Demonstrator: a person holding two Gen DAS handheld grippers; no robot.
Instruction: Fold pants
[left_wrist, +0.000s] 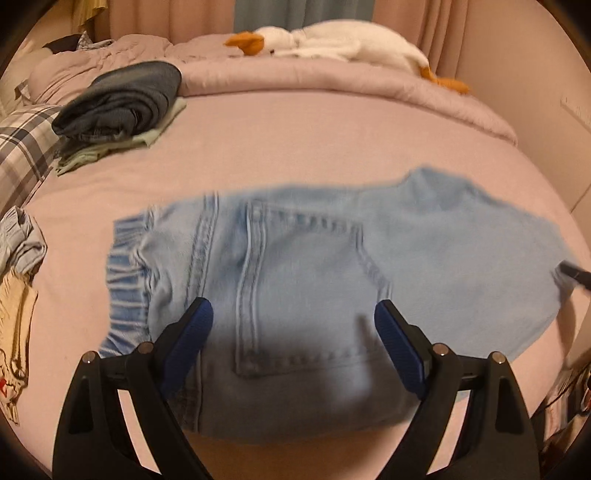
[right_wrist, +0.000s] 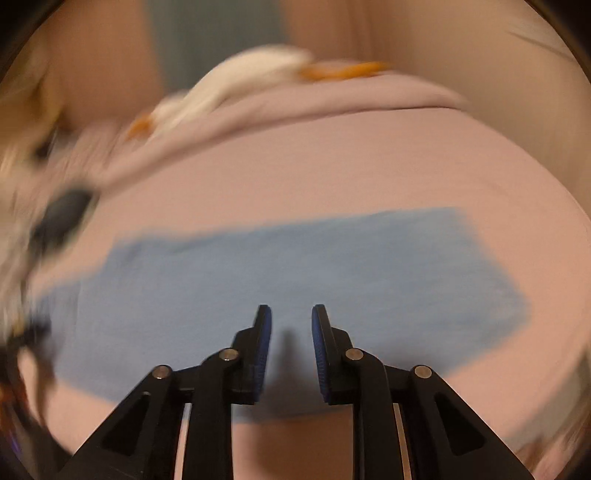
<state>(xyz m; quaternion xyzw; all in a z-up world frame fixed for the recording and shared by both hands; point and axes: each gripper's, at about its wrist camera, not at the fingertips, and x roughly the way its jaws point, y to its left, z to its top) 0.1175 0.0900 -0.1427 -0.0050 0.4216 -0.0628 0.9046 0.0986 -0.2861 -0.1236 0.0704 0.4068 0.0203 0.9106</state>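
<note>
Light blue denim pants (left_wrist: 314, 280) lie folded flat on the pink bed sheet, with the elastic waistband at the left and a back pocket facing up. My left gripper (left_wrist: 293, 310) hovers just above the pocket area, its jaws wide open with nothing between them. In the blurred right wrist view the same pants (right_wrist: 258, 269) show as a plain blue rectangle. My right gripper (right_wrist: 291, 314) stands over their near part, jaws a narrow gap apart, open and holding nothing. One tip of the right gripper (left_wrist: 574, 271) shows at the pants' right edge.
A stack of folded dark and pale green clothes (left_wrist: 118, 110) sits at the back left beside a plaid pillow (left_wrist: 22, 147). A white goose plush (left_wrist: 332, 40) lies along the bunched duvet at the back. Loose garments (left_wrist: 18, 258) lie at the left edge.
</note>
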